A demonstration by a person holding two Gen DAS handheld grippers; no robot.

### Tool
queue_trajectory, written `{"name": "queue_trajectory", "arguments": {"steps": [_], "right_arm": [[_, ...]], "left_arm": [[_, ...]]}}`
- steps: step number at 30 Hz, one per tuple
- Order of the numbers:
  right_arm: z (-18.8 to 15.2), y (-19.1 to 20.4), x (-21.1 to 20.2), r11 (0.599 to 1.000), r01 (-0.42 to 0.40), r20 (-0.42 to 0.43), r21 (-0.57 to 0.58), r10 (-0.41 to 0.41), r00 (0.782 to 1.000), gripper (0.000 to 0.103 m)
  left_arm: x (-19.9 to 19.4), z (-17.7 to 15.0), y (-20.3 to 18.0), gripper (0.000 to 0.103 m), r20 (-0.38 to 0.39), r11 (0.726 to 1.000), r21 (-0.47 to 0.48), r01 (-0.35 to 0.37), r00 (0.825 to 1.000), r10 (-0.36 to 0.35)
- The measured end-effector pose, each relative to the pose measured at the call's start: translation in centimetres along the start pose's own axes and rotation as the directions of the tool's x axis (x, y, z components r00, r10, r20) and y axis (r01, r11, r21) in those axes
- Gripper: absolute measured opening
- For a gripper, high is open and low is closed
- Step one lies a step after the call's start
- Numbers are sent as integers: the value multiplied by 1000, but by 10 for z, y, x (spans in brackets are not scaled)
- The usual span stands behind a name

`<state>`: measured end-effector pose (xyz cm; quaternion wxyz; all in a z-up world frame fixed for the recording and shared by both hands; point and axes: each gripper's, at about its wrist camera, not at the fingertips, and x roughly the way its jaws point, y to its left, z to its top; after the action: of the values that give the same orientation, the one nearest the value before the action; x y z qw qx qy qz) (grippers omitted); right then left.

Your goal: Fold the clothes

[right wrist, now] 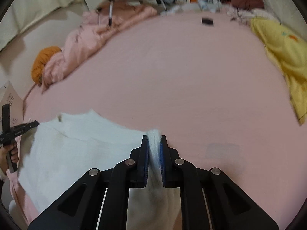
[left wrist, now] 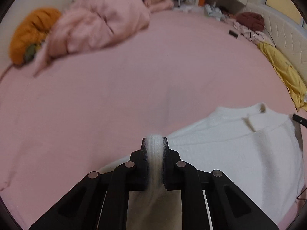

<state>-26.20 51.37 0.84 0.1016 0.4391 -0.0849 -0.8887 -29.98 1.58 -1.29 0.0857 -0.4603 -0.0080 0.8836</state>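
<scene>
Left wrist view, read from left to right. At nine to ten o'clock an orange bundle (left wrist: 31,34) is lying at the far edge of a pink bed sheet (left wrist: 115,95), touching a crumpled pink quilt (left wrist: 99,25) at eleven o'clock. The sheet is spread across the whole middle of the view. At six o'clock the left gripper (left wrist: 154,143) is seen from behind, its two black fingers pressed together on a bunched fold of a white knitted sweater (left wrist: 239,143). The rest of the sweater is being held out toward four o'clock, its collar near three o'clock, above the sheet. At two o'clock a dark red bundle (left wrist: 249,19) is resting by a pale headboard (left wrist: 284,32), and a yellow cloth (left wrist: 284,71) is lying along the bed edge near three o'clock.

Right wrist view, again from left to right. At nine o'clock a hand (right wrist: 11,153) is gripping the black handle of the other tool, whose tip is reaching the sweater's edge. The orange bundle (right wrist: 46,61) and pink quilt (right wrist: 92,36) are sitting at ten to eleven o'clock. The white knitted sweater (right wrist: 76,149) is stretched from eight o'clock to the centre. At six o'clock the right gripper (right wrist: 154,143) is clamped on another fold of that sweater, fabric being squeezed between its blue-lined fingers. A small dark object (right wrist: 207,21) is lying on the sheet (right wrist: 182,76) at one o'clock; what it is cannot be told. The yellow cloth (right wrist: 284,57) is draped at two to three o'clock.
</scene>
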Motion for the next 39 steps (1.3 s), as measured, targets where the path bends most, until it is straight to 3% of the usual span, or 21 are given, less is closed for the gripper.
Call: {"name": "queue_trajectory", "arguments": {"steps": [4, 8, 12, 15, 16, 20, 23, 25, 28, 29, 31, 32, 34, 35, 36, 38, 39], "right_arm": [[-2, 8, -66, 997, -79, 97, 1, 78, 992, 10], [-12, 35, -148, 987, -148, 181, -56, 156, 971, 10], [-53, 49, -237, 969, -231, 227, -92, 246, 942, 10], [-89, 55, -301, 951, -289, 246, -112, 308, 919, 10], [-101, 56, -313, 950, -290, 238, -118, 311, 920, 10], [-174, 62, -348, 968, -228, 117, -100, 239, 964, 10], [-237, 62, -338, 975, -217, -37, 43, 218, 975, 10], [-276, 59, -320, 965, -196, -160, 173, 224, 961, 10], [-318, 61, -293, 958, -95, -311, 270, 180, 933, 10], [-329, 64, -286, 958, -57, -349, 281, 157, 924, 11], [-334, 75, -277, 982, 52, -416, 180, 28, 909, 8], [-330, 78, -281, 986, 94, -412, 141, -28, 911, 12], [-318, 87, -292, 977, 209, -393, 51, -173, 903, 15], [-304, 95, -297, 978, 208, -331, 35, -185, 926, 16], [-290, 102, -301, 978, 207, -267, 20, -195, 944, 18], [-263, 118, -310, 978, 210, -135, -10, -209, 969, 40], [-249, 125, -315, 977, 212, -68, -25, -213, 975, 51]], "left_arm": [[-79, -9, -11, 12, 118, 995, 24, 98, 988, -100], [-164, -30, -19, 12, 209, 979, 75, 188, 957, -200], [-242, -74, -13, 12, 241, 963, 111, 245, 934, -265], [-291, -122, -4, 12, 231, 949, 76, 307, 920, -317], [-304, -141, -1, 12, 215, 948, 61, 311, 924, -317], [-333, -217, 2, 12, 112, 952, -25, 304, 947, -300], [-326, -273, 1, 12, -7, 954, -99, 282, 959, -284], [-313, -304, 0, 7, -79, 955, -147, 256, 960, -270], [-293, -345, 1, 6, -171, 954, -216, 206, 954, -245], [-292, -351, 2, 6, -180, 953, -233, 194, 954, -238], [-296, -355, 2, 6, -181, 953, -252, 170, 959, -219], [-302, -354, 3, 6, -170, 956, -250, 157, 964, -203], [-314, -347, 1, 16, -140, 968, -223, 116, 979, -150], [-321, -339, -1, 37, -116, 978, -191, 85, 987, -108], [-322, -327, -5, 66, -80, 984, -161, 72, 993, -86], [-323, -299, -16, 86, 1, 993, -103, 57, 998, -57], [-314, -285, -27, 88, 22, 996, -77, 52, 998, -51]]}}
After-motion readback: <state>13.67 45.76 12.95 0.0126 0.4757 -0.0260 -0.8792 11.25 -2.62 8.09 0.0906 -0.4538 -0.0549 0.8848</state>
